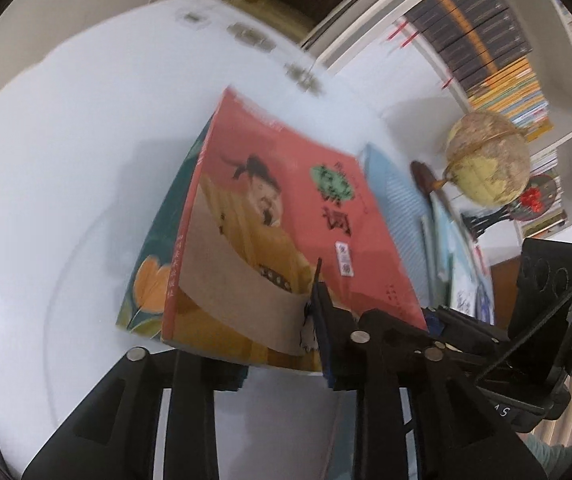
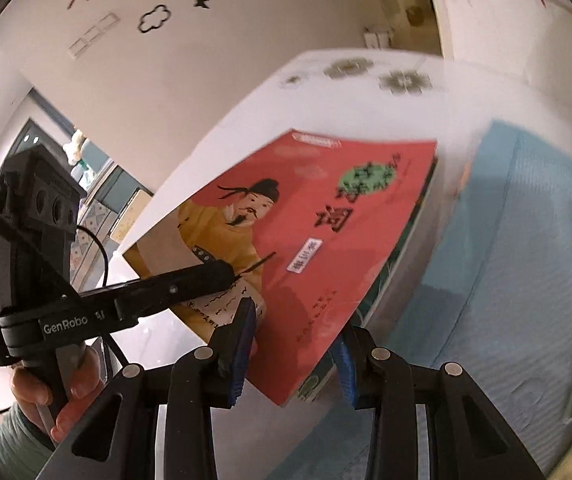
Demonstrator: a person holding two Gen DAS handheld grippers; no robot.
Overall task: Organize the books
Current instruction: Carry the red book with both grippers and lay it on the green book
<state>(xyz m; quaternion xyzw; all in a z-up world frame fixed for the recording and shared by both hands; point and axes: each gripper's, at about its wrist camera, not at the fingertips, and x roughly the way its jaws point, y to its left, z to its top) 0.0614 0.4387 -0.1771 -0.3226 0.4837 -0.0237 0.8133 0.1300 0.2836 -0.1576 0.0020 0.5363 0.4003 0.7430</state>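
Note:
A red book point(image 1: 286, 232) with a man in a yellow robe on its cover is stacked on a dark green flowered book point(image 1: 154, 280), both tilted above the white table point(image 1: 66, 160). My left gripper point(image 1: 282, 364) is shut on the near edge of the two books. In the right wrist view my right gripper point(image 2: 294, 356) is shut on the corner of the red book point(image 2: 318, 248) and the green book point(image 2: 310, 388) under it. The left gripper point(image 2: 214, 272) comes in there from the left, one finger lying on the cover.
Light blue books point(image 1: 398, 200) lean to the right of the stack, also large in the right wrist view point(image 2: 506, 260). A globe point(image 1: 486, 160) and a red ornament point(image 1: 534, 200) stand behind them. Full bookshelves point(image 1: 506, 40) fill the right wall.

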